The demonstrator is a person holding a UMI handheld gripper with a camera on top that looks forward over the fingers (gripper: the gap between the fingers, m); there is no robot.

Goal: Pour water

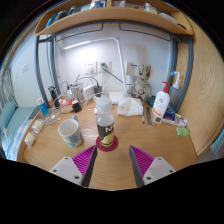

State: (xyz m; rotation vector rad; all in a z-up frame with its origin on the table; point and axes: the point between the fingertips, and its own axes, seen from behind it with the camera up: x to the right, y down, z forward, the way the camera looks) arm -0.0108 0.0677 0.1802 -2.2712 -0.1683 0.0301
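A clear plastic bottle [104, 118] with a white cap and a dark label stands upright on a red round coaster [107, 144] on the wooden table [150, 140]. To its left sits a white mug [70, 131]. My gripper [112, 160] is open, with its pink pads [83, 160] spread wide. The bottle stands just ahead of the fingertips, apart from both, roughly in line with the gap. Nothing is between the fingers.
A white spray bottle with a red top [160, 102] stands to the right. Small containers and clutter [70, 98] line the back of the table near the wall. A wooden shelf [110, 20] hangs overhead. White cloth or paper [130, 104] lies behind the bottle.
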